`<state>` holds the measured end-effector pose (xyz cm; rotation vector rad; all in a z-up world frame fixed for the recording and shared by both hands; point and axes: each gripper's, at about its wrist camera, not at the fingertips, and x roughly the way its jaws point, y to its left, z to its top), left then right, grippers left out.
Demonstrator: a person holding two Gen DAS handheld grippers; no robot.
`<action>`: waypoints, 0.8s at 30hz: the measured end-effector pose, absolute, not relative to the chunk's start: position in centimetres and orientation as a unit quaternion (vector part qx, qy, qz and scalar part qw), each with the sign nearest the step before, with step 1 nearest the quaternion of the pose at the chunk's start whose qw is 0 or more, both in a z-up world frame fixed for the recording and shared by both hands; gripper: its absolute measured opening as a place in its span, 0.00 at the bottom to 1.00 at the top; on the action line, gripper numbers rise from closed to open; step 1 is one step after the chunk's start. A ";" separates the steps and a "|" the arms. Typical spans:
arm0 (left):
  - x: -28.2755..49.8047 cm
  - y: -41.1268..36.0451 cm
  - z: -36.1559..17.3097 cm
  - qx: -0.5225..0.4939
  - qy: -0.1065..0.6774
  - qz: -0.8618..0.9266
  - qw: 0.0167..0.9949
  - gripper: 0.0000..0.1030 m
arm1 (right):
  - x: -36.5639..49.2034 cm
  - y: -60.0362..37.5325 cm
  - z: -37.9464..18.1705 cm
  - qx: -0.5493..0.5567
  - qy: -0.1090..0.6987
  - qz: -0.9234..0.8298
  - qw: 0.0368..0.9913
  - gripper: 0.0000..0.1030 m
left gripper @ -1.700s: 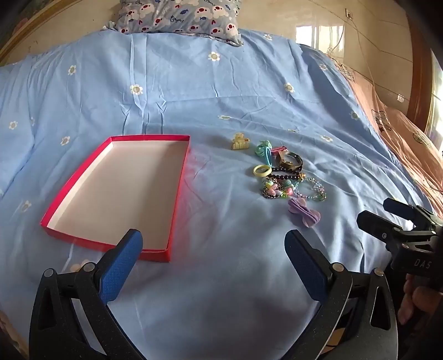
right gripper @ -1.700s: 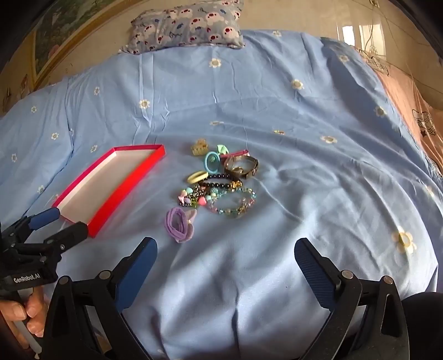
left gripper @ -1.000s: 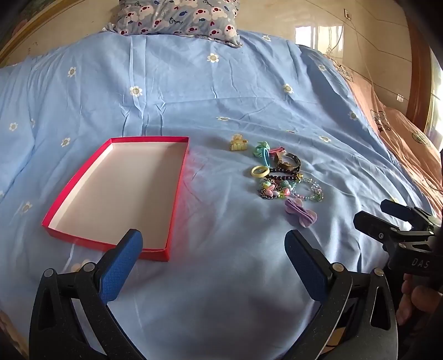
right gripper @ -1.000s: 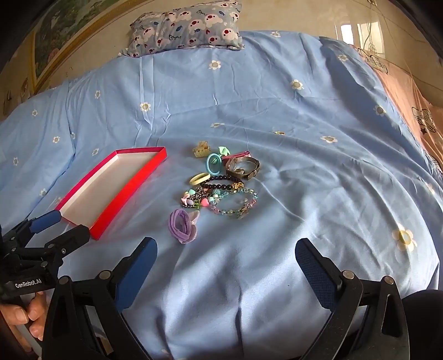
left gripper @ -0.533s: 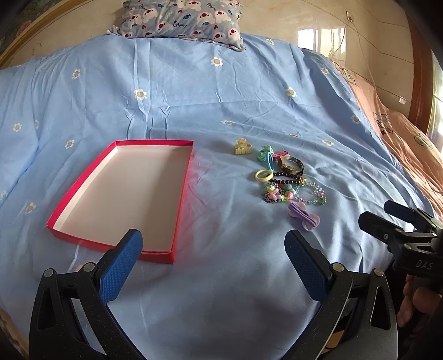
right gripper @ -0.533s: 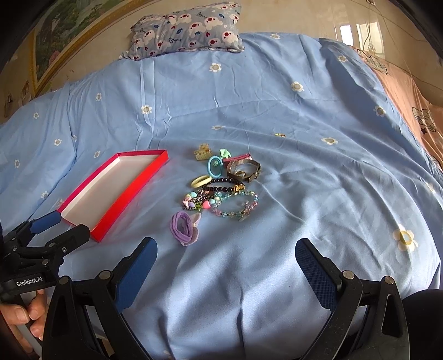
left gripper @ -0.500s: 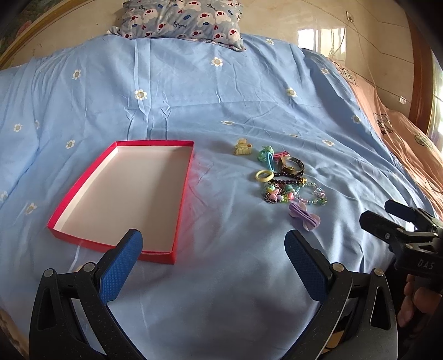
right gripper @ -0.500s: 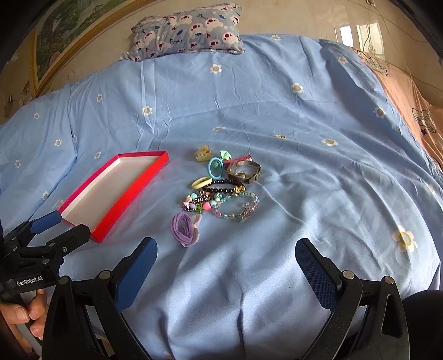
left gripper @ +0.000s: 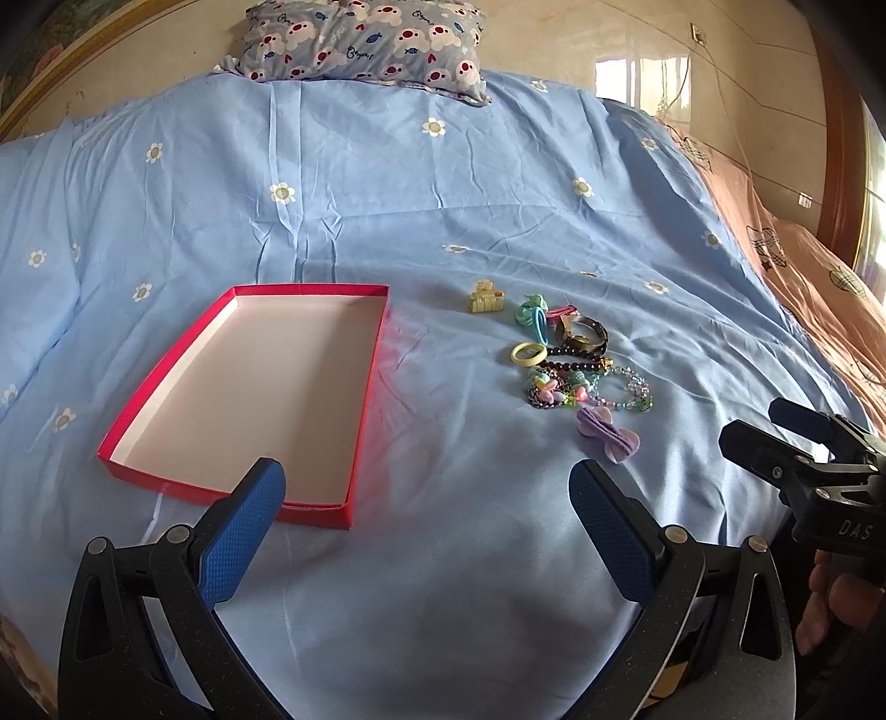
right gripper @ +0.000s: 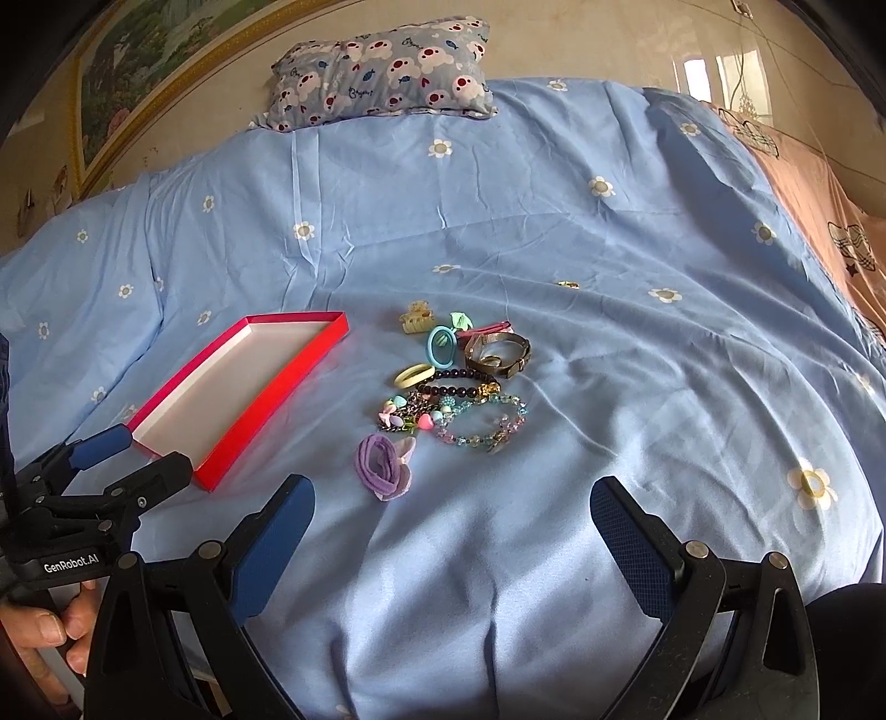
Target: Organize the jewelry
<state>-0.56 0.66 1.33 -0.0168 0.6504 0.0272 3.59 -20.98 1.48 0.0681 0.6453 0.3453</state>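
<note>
Blue bedsheet (right gripper: 609, 343) lies open between red tray (left gripper: 365, 399) and jewelry pile (right gripper: 454, 387).

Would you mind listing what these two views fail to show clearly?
- Bracelets, both views: overlapping strands, so their count is unclear.
- Red box, right wrist view: its near corner sits behind the left gripper.
- Watch, both views: dial too small to read.

Blue floral bed (left gripper: 387, 183), perhaps tiled wall (left gripper: 637, 44)

"GenRobot.AI" on left tongs (right gripper: 119, 451), "DAS" on right tongs (left gripper: 775, 437)
</note>
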 end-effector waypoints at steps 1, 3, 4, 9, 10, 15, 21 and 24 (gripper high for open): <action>-0.5 0.7 1.3 -0.008 0.320 0.013 0.947 1.00 | 3.6 -21.0 1.4 0.034 0.315 0.169 0.933 0.98; -0.8 0.2 1.2 -0.007 0.319 0.014 0.948 1.00 | 3.6 -20.9 1.4 0.034 0.316 0.170 0.933 0.98; -0.8 0.2 1.2 -0.007 0.319 0.014 0.948 1.00 | 3.6 -20.9 1.4 0.034 0.316 0.170 0.933 0.98; -0.7 0.3 1.2 -0.007 0.319 0.014 0.947 1.00 | 3.6 -20.9 1.4 0.034 0.316 0.170 0.933 0.98; -0.7 0.4 1.2 -0.007 0.320 0.014 0.947 1.00 | 3.6 -20.9 1.4 0.034 0.316 0.170 0.933 0.98; -0.4 0.7 1.2 -0.007 0.322 0.013 0.947 1.00 | 3.6 -20.8 1.4 0.036 0.316 0.173 0.932 0.98; -0.9 0.2 1.0 -0.006 0.321 0.015 0.947 1.00 | 3.6 -20.7 1.4 0.036 0.317 0.173 0.932 0.98; -0.9 0.3 1.0 -0.007 0.323 0.014 0.946 1.00 | 3.6 -20.8 1.3 0.036 0.318 0.173 0.931 0.98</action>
